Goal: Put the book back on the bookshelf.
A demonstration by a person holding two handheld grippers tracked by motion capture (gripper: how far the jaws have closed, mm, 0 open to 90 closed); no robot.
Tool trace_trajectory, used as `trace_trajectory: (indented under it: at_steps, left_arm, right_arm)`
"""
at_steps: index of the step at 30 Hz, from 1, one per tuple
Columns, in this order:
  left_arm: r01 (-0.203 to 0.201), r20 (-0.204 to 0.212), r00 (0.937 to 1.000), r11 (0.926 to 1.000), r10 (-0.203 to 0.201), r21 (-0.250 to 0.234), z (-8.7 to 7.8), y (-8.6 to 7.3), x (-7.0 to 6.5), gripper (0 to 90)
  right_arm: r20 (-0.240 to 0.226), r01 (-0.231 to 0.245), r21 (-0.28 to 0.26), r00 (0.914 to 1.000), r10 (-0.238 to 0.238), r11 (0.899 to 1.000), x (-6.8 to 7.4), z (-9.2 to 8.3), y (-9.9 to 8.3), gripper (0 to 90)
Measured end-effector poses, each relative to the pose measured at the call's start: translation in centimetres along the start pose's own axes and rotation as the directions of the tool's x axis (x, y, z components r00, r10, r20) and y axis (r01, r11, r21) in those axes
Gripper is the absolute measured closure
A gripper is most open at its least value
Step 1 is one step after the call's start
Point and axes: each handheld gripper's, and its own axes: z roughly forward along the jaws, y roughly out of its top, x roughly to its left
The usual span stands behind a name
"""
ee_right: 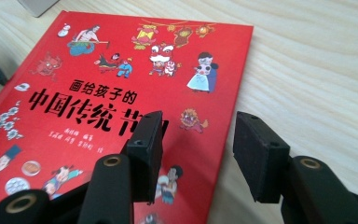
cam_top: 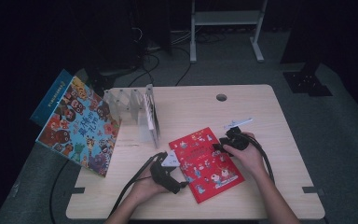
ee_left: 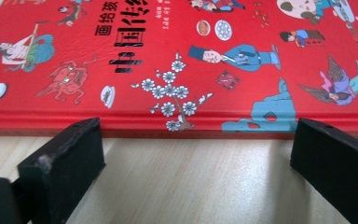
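- The left gripper (cam_top: 182,185) rests low at the red picture book's (cam_top: 205,163) near-left long edge, jaws spread wide and holding nothing; in the left gripper view the book's spine edge (ee_left: 177,123) runs across just beyond both jaw tips, with bare table between them.
- The right gripper (cam_top: 216,148) hangs over the book's far-right edge, jaws about half open and gripping nothing; in the right gripper view one jaw stands over the red cover (ee_right: 121,93), the other over the wood beside it.
- The book lies flat on the wooden table (cam_top: 261,116), front and centre, its long axis slanting from far left to near right.
- Both grippers flank the book; the left looks nearer its edge, so I judge it better placed to pinch.
- Left of the book stands a clear folding book rack (cam_top: 137,109), and beyond it leans a blue picture book (cam_top: 79,126).
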Motion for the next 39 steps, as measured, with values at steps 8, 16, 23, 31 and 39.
trace_trajectory:
  at_steps: [8, 16, 23, 31, 39]
  left_arm:
    - [0.017, -0.013, 0.9998, 0.9999, -0.017, -0.001, -0.1, -0.1, 0.1, 0.8]
    - [0.029, -0.026, 0.9992, 0.9996, -0.029, 0.003, 0.0, -0.1, 0.2, 0.0]
    - [0.030, -0.023, 0.9993, 0.9995, -0.030, 0.006, -0.1, -0.1, 0.3, 0.0]
    - [0.030, -0.021, 0.9993, 0.9996, -0.029, 0.005, 0.0, -0.1, 0.6, 0.0]
    - [0.011, -0.005, 0.9999, 0.9999, -0.011, 0.006, 0.1, 0.0, 0.9, 0.0]
  right_arm:
    - [-0.021, -0.003, 0.062, 0.9998, 0.004, 0.998, -0.3, -1.8, 0.4, 54.9]
    - [-0.067, 0.003, 0.155, 0.9977, 0.007, 0.988, -0.4, -1.6, 0.6, 55.3]
    - [-0.081, -0.044, 0.236, 0.9946, 0.065, 0.971, -0.7, -2.0, 1.5, 63.6]
    - [-0.107, -0.089, 0.294, 0.9864, 0.125, 0.952, -1.2, -1.2, 1.9, 66.8]
    - [-0.123, -0.104, 0.348, 0.9801, 0.156, 0.932, -2.1, -0.5, 2.1, 68.4]
